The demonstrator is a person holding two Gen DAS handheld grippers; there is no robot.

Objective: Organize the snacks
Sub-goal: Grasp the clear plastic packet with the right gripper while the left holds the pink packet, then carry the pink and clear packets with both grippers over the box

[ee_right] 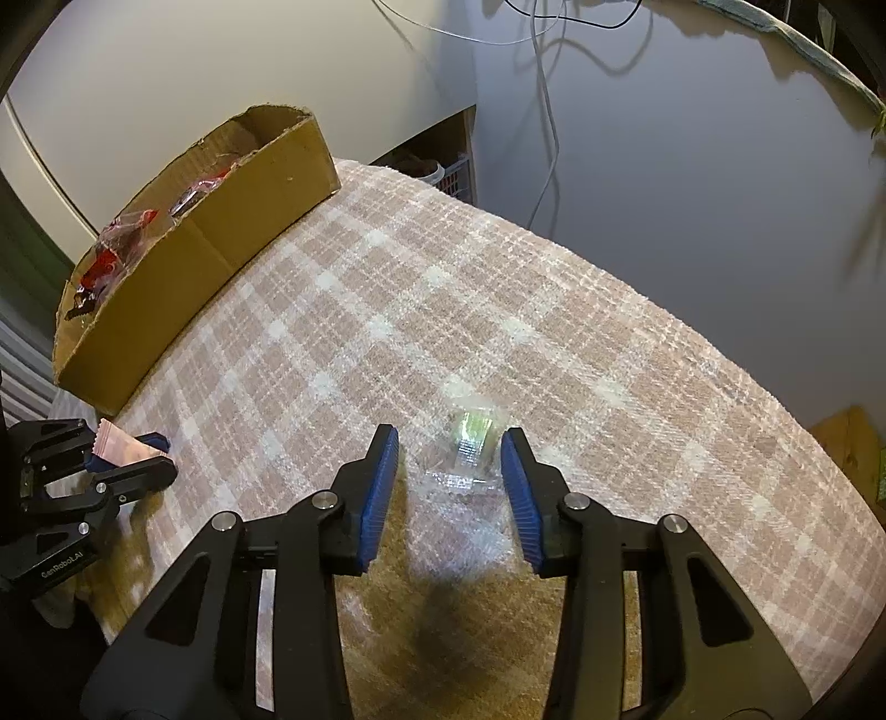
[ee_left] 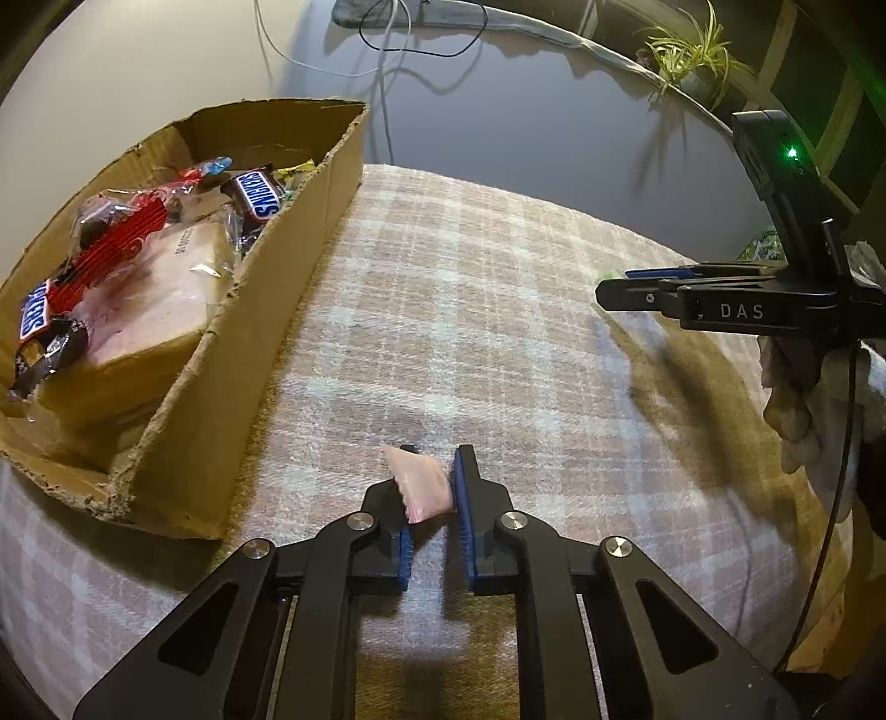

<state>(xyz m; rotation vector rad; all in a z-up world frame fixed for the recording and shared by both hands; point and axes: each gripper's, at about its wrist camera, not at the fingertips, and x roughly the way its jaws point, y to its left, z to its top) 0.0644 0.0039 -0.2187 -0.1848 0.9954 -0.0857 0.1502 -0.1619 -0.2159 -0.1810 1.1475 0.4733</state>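
Note:
My left gripper (ee_left: 434, 468) is shut on a small pink snack packet (ee_left: 422, 484), held just above the checked cloth; it also shows at the left edge of the right wrist view (ee_right: 124, 448). A cardboard box (ee_left: 310, 221) with Snickers bars (ee_left: 259, 191) and other wrapped snacks stands to the left. My right gripper (ee_right: 451, 443) is open, with its fingers on either side of a clear-wrapped green candy (ee_right: 472, 443) that lies on the cloth. The right gripper also shows in the left wrist view (ee_left: 637, 288).
The pink-and-white checked cloth (ee_right: 498, 310) covers the table. The box also shows far left in the right wrist view (ee_right: 221, 243). Cables (ee_left: 398, 39) hang on the wall behind. A potted plant (ee_left: 692, 55) stands at the back right.

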